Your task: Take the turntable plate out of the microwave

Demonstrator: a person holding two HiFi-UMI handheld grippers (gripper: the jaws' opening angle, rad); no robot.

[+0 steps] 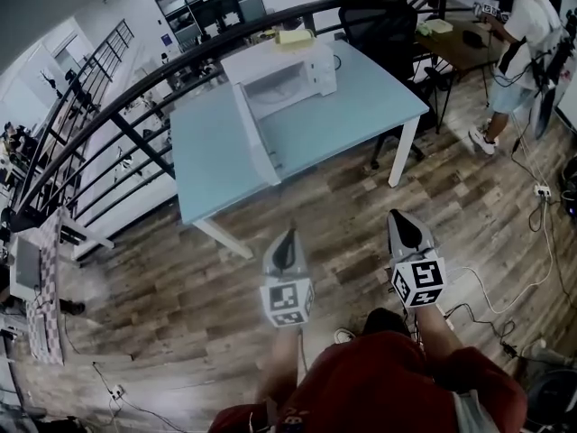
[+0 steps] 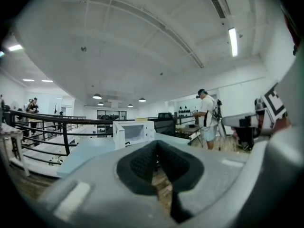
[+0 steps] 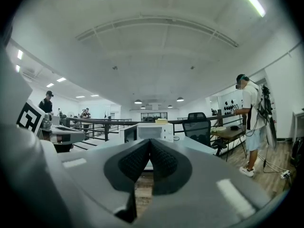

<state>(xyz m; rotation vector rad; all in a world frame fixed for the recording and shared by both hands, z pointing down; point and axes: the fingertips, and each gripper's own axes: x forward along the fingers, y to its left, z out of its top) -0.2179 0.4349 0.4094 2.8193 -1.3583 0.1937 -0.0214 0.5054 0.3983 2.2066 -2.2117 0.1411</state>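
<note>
A wood floor (image 1: 180,278) carries a pale blue table (image 1: 216,170), well apart from both grippers. On it stands a white microwave (image 1: 288,79), its door (image 1: 257,138) swung open; the plate inside cannot be made out. The left gripper (image 1: 288,233) and right gripper (image 1: 397,215) are clenched, empty, their cubes (image 1: 287,303) bearing square markers.

The microwave (image 1: 287,78) is a white box standing upright in the upper middle of the head view, on the far part of a pale blue table (image 1: 352,120), with its front turned toward the lower left of the frame. Its door (image 1: 257,138) is swung wide open, reaching from the cavity's left edge toward the table's near edge. The cavity looks pale, and the plate inside cannot be made out.
</note>
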